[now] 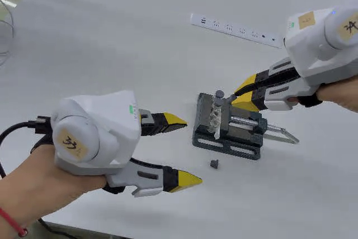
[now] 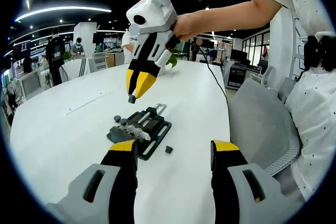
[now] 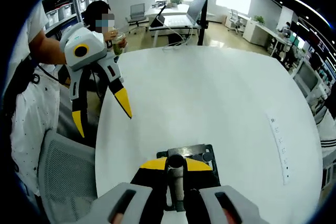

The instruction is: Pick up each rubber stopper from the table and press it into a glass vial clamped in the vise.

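The right gripper [image 1: 238, 96] pinches a dark rubber stopper [image 3: 176, 161] between its fingers; it hangs just over the vise [image 1: 240, 139], near the row of glass vials [image 1: 215, 118] clamped in it. To do this step well, I think the stopper should sit right over one open vial mouth, thin end down; then it should go straight down with a slow, soft push, because glass can crack and a tilted stopper can slip out sideways. The vise holds the vials tight, so one gripper looks like enough.

The right gripper comes in from the right side and tips down at the vise; a hand holds it from behind. The left gripper [image 1: 180, 149] hangs low over the desk [image 1: 112, 37], apart from the vise and pointing toward it; its fingers [image 2: 123, 150] are spread wide with nothing in them. A loose stopper [image 1: 214, 164] lies on the desk just beside the vise, ready for a later turn.
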